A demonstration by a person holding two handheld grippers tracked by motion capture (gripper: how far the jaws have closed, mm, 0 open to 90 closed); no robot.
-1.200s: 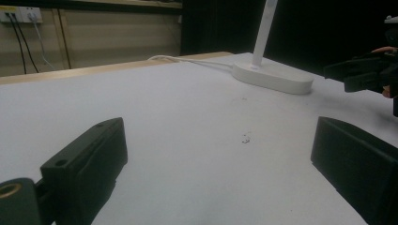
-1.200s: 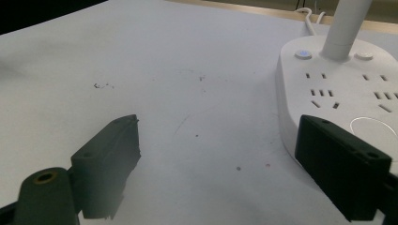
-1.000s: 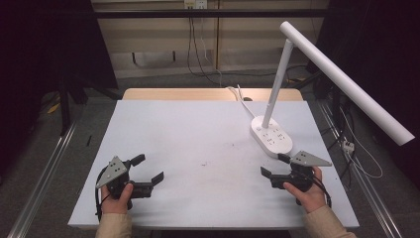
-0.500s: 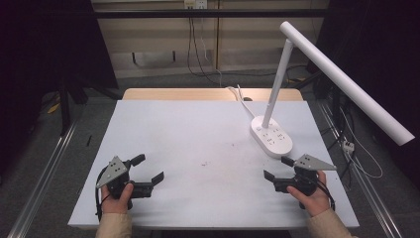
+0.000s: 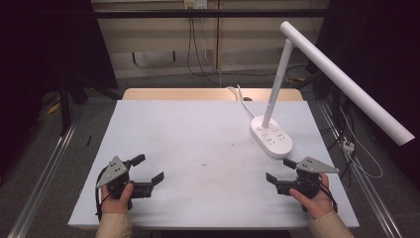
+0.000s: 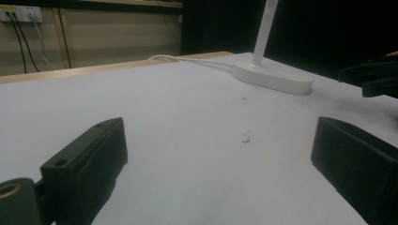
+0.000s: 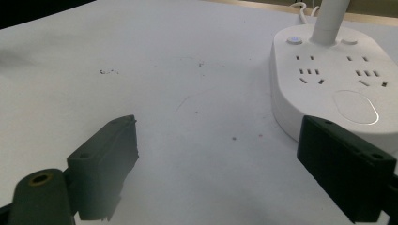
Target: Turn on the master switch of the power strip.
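A person sits at a white table (image 5: 198,134) and holds a black gripper in each hand. The left gripper (image 5: 147,169) is low over the near left part of the table, and its two jaws are wide apart with nothing between them. The right gripper (image 5: 280,172) is low over the near right part, and its jaws are wide apart too, with nothing in them.

A white desk lamp (image 5: 285,74) stands on the far right part of the table. Its oval base (image 5: 271,137) has plug holes and buttons on top. The right gripper is just beside the near end of that base, not touching it. A white cord (image 5: 242,99) runs from the base toward the back edge. A few tiny dark specks (image 5: 203,163) lie on the table between the two grippers.
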